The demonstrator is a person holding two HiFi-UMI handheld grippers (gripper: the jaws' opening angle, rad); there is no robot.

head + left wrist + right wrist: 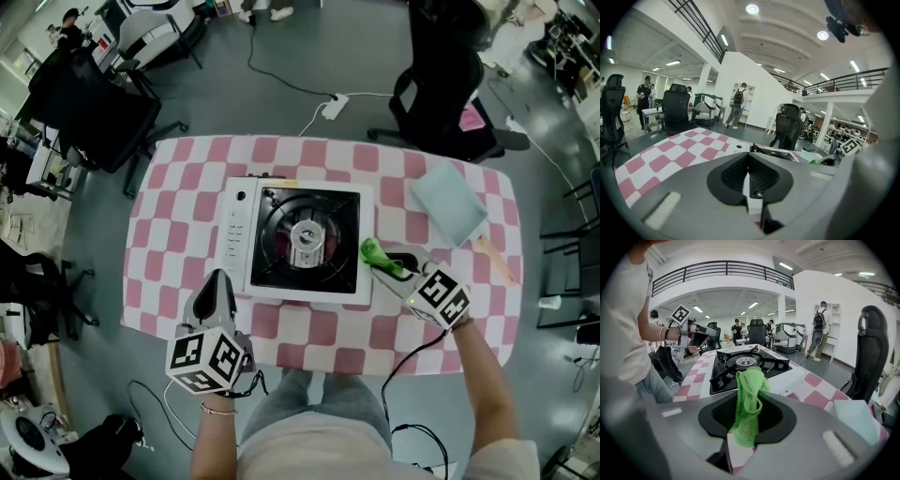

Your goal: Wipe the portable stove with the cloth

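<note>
Left gripper [221,277] is closest in, held over the table's [178,202] near edge, just off the near-left corner of the portable stove [236,246]. Its jaws are together with nothing between them. It's pointing across the pink-and-white checked top toward the far edge. Can't tell if it's touching the table.

Right gripper [390,266] is at the stove's right edge, near its near-right corner. Its jaws are clamped on the green cloth [374,252]. The cloth is bunched, with a loop poking out past the jaw tips and one end hanging back between the pads. From above, the cloth overlaps the stove's white right rim. Can't confirm contact.

The stove sits roughly mid-table with a white body and a black top. Its burner [305,238] is in the centre and the control strip is on the side toward the table's left edge.

A light blue square pad [449,201] lies flat near the table's far-right corner, well apart from the stove. A thin tan stick [496,260] is by the right edge, too small to identify.

Black office chairs [441,98] stand beyond the far edge, and a white power strip [334,105] is on the floor there. In the gripper views, a person with a backpack [818,329] is standing by the white wall.
</note>
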